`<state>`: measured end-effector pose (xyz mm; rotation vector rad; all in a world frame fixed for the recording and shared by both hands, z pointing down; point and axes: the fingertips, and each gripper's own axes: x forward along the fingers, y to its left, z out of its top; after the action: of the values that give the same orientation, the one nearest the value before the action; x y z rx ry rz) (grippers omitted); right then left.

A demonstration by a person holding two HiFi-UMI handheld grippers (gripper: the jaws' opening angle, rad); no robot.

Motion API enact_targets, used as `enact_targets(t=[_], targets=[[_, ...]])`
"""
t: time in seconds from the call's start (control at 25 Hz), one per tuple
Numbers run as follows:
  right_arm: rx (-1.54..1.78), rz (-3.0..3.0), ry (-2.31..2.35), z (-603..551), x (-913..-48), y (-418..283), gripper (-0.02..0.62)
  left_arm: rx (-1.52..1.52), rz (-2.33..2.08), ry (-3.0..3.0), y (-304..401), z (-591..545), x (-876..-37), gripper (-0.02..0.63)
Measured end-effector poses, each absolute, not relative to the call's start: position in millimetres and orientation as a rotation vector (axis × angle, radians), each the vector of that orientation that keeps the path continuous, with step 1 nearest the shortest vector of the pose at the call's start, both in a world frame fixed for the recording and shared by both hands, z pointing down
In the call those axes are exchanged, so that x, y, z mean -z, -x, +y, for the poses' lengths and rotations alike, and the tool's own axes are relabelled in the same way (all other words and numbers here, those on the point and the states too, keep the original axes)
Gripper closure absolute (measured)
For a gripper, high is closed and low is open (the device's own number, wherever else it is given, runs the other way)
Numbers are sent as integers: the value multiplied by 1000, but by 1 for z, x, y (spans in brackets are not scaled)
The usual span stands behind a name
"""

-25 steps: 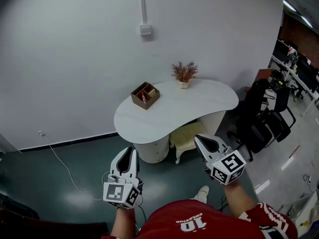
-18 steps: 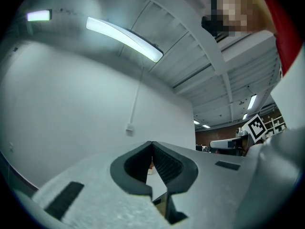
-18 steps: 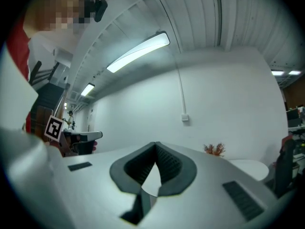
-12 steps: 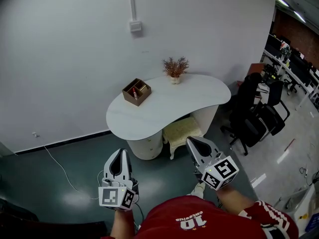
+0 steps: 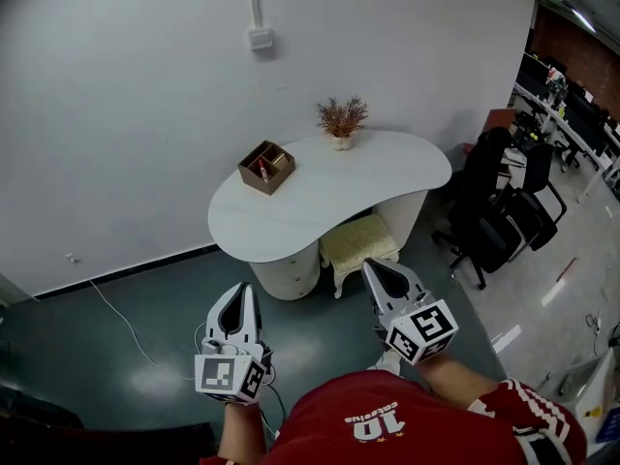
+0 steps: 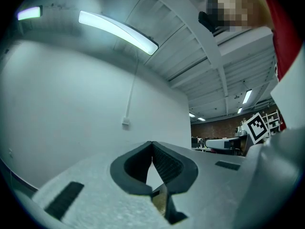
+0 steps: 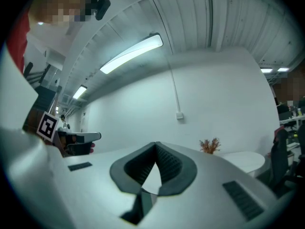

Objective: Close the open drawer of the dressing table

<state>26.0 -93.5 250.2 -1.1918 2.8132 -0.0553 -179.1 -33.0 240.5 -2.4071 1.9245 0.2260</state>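
The dressing table (image 5: 339, 197) stands ahead of both grippers, well beyond their tips and against a plain white wall (image 5: 145, 114). Its top is a smooth white kidney-shaped slab. This rests on a rounded pale pedestal (image 5: 288, 275) straight ahead of the left gripper (image 5: 248, 290). From this height the drawer fronts are only faint lines, and I cannot tell which one is open.

A small stool (image 5: 358, 244) with a nubbly cream cushion is tucked under the top. It lies just beyond the tip of the right gripper (image 5: 374, 265). On the far left of the top sits an open wooden organiser box (image 5: 266, 167) with compartments. Nearer the wall stands a small pale pot of dry rust-brown sprigs (image 5: 341, 119).

The left gripper's two dark ribbed pads meet at their tips with nothing between them. The right gripper's pads are likewise pressed tip to tip and empty. Both grippers have grey speckled shells and a marker cube at the rear, and they point roughly level toward the table.

Above the table a square switch box (image 5: 260, 38) hangs on a thin white conduit. To the right gripper's right stand black office chairs (image 5: 504, 216). The floor (image 5: 126, 356) is glossy dark teal, and a thin pale cable (image 5: 116, 310) trails across it off to the left gripper's left.
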Motion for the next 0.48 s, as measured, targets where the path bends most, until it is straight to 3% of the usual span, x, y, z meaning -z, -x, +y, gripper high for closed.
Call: enact_targets(t=[0.48], targets=[[31,2820,1215,-95,-253,-27,595,-201,1940,2403,183,-35,-247,620]])
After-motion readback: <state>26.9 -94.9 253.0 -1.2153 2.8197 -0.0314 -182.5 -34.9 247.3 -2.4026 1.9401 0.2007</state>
